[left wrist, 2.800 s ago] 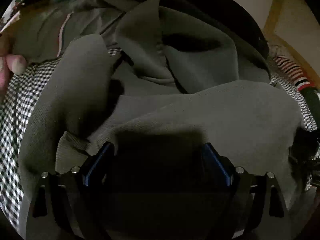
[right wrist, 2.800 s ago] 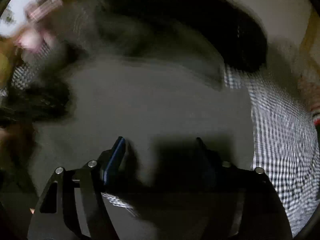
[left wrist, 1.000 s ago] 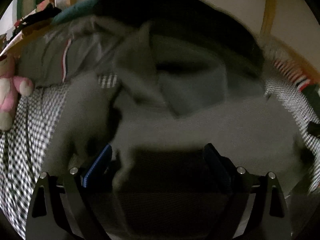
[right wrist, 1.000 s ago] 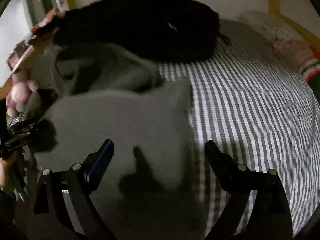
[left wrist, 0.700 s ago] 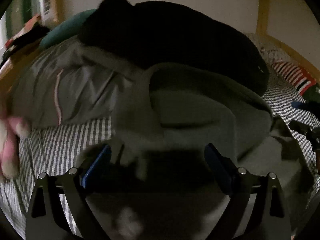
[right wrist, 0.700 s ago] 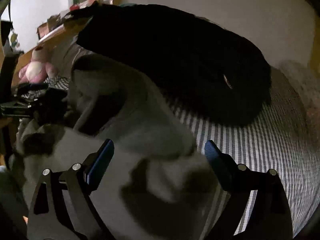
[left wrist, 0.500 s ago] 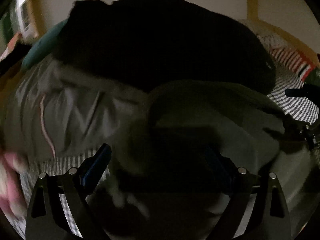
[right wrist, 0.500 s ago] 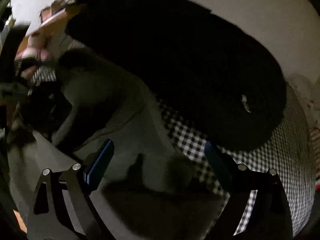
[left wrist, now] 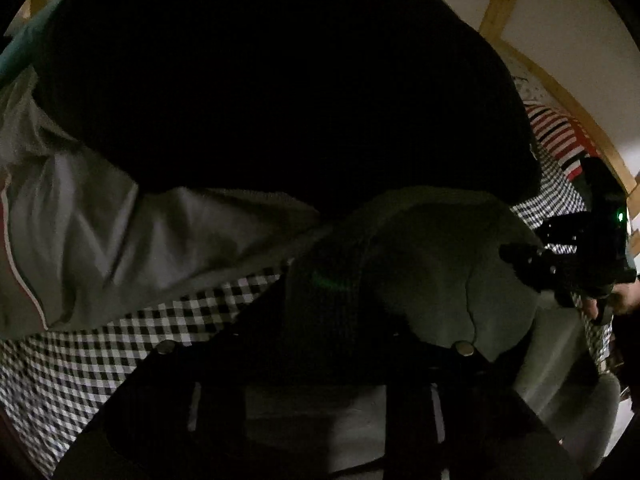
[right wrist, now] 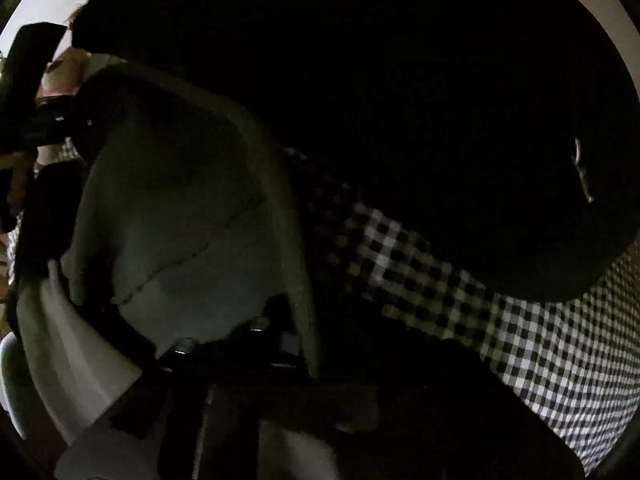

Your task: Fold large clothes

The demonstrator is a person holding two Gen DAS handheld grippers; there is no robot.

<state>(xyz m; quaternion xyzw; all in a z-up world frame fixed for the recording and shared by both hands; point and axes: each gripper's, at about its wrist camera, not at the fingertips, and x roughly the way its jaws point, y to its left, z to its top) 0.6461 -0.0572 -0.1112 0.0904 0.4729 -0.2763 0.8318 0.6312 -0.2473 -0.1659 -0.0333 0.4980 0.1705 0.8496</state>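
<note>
A grey-green sweatshirt [left wrist: 432,264] lies bunched on the checked bedsheet [left wrist: 120,340], right in front of a big black garment [left wrist: 280,80]. My left gripper [left wrist: 316,312] is closing its jaws on a dark ribbed edge of the sweatshirt, and fabric drapes over its fingers. In the right wrist view the sweatshirt [right wrist: 180,200] rises as a fold from my right gripper [right wrist: 276,320], whose jaws are closing tight on its edge. Each gripper shows in the other's view, the right gripper [left wrist: 516,256] at the far right and the left gripper [right wrist: 80,120] at the far left.
A grey jacket [left wrist: 100,240] with a red and white stripe lies at the left. A red-and-white striped cloth [left wrist: 556,136] sits by the wooden bed frame [left wrist: 496,4]. The black garment [right wrist: 440,100] fills the far side, the checked sheet [right wrist: 520,340] shows at right, and a pink plush toy [right wrist: 60,72] sits at the far left.
Both grippers moved across the sweatshirt to its far edge beside the black garment. Their jaws, wide before, have come together on the fabric.
</note>
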